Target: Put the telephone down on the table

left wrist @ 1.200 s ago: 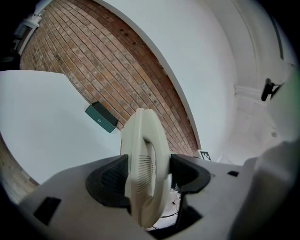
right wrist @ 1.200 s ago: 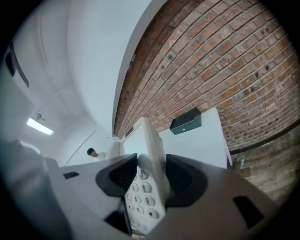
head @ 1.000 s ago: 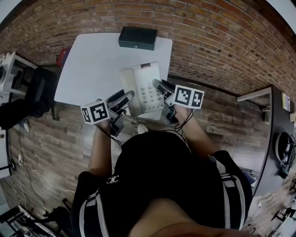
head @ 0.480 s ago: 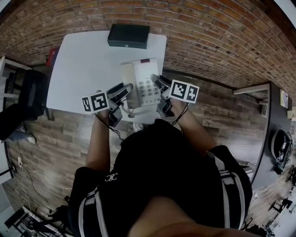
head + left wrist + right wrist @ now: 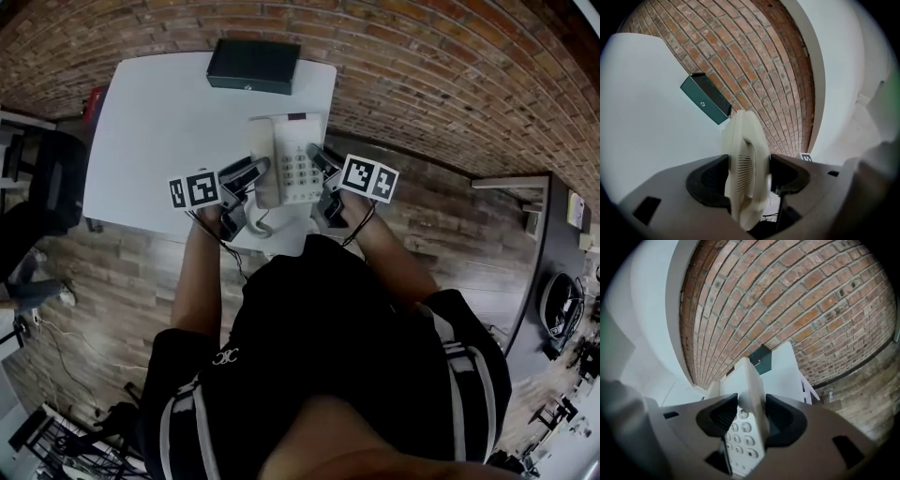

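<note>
The telephone is being held at the centre of the head view, over the white table, clamped on each side by the left gripper and the right gripper. It is best lowered level, with the jaws opened only once it is resting flat.

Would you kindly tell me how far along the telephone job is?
Done: the telephone is above the white table, near its front edge. In hand: the left gripper and right gripper are shut on its opposite sides. Left: I cannot tell whether its base touches the table; it probably needs lowering, then both grippers opening.
</note>
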The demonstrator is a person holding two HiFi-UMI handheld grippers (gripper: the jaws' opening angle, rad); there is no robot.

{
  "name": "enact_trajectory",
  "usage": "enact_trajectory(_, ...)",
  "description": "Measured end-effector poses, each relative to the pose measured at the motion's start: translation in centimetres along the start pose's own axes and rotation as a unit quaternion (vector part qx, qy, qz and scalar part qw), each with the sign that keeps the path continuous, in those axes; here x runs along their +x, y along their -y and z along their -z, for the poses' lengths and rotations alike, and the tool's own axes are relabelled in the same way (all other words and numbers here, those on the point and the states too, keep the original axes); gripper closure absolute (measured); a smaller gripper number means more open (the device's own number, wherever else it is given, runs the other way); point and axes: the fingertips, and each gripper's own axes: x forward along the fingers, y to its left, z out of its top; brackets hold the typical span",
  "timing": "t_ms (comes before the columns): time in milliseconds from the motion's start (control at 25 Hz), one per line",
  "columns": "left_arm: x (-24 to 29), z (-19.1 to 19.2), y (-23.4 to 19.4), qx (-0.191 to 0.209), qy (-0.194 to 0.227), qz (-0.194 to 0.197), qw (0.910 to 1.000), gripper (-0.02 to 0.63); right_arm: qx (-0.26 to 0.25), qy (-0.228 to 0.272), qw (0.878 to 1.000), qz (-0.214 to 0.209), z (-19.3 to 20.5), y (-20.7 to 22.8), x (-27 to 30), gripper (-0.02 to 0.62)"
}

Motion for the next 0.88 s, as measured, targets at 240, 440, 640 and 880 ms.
enact_trajectory(240,2.4,-0.7,-2.9,-0.013,-0.02,-0.007,0.9997,0.325,0.033,-0.005,0.999,0.016,-0.1,2.9,2.4,0.423)
enact_trajectory(440,4.0,-1.1,-4.7,-0.015,-0.039,-0.022,0.9989,0.327,0.067,-0.001,0.997,0.028,0.3,5.0,3.8,0.423)
enact_trajectory(640,5.1,-1.4,-6.6,-0.019,-0.064,-0.024,0.9975,0.328,0.099,0.003,0.994,0.048,1.0,6.5,4.9,0.423)
enact_trajectory(880,5.7,-1.6,-8.3,-0.014,-0.084,-0.031,0.9958,0.33,0.139,0.022,0.988,0.068,2.1,7.4,5.7,0.436)
